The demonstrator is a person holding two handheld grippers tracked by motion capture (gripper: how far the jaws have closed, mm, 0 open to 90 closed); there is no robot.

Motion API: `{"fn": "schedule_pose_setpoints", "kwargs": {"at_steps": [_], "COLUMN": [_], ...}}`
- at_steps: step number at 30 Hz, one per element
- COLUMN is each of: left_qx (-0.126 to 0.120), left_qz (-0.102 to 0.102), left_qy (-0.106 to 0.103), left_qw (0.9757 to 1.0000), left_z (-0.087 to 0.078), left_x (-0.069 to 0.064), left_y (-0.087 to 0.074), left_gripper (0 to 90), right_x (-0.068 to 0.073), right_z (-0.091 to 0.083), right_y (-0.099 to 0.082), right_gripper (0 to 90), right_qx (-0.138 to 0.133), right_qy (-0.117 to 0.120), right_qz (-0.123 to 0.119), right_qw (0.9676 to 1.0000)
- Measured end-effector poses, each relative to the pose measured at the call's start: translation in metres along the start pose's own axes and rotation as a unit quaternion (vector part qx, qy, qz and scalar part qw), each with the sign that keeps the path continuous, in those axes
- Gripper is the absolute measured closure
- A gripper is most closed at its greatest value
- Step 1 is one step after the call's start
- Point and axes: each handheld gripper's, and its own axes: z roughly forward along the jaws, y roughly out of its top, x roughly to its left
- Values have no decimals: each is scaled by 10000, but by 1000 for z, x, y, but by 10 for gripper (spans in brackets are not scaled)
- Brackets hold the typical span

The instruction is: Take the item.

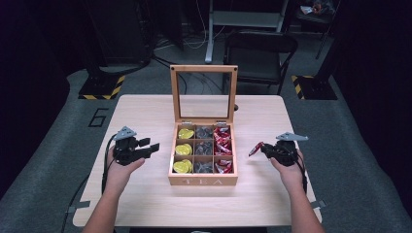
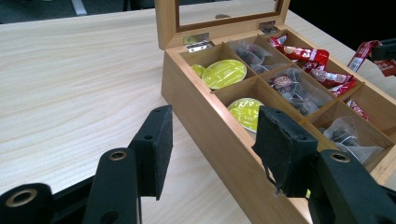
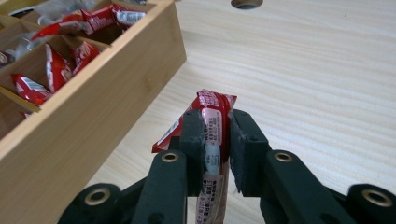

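Observation:
A wooden tea box (image 1: 203,180) marked TEA stands mid-table with its glass lid (image 1: 204,92) upright. Its left column holds yellow-green capsules (image 1: 184,149), the middle column clear bagged teas (image 1: 204,148), the right column red sachets (image 1: 223,145). My right gripper (image 1: 258,148) is right of the box, above the table, shut on one red sachet (image 3: 213,122) that sticks out past the pads (image 3: 194,140). My left gripper (image 1: 148,145) is left of the box, open, with nothing between its pads (image 2: 159,149); the box's near wall (image 2: 219,140) lies just ahead of it.
The light wooden table (image 1: 145,116) has bare surface on both sides of the box and in front of it. A cable hole (image 3: 246,3) lies in the tabletop beyond my right gripper. A black chair (image 1: 260,51) stands behind the table.

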Motion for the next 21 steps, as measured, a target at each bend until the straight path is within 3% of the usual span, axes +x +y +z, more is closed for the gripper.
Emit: {"fn": "schedule_pose_setpoints", "kwargs": {"at_steps": [21], "left_qx": [-36], "left_qz": [-10], "left_qy": [-11], "left_qw": [10000], "left_z": [-1], "left_x": [0], "left_y": [0], "left_gripper": [466], "right_x": [-15], "right_z": [15], "right_y": [-17], "right_gripper": [755], "right_qx": [400], "right_qy": [-139], "right_qz": [403], "right_qw": [9983]}}
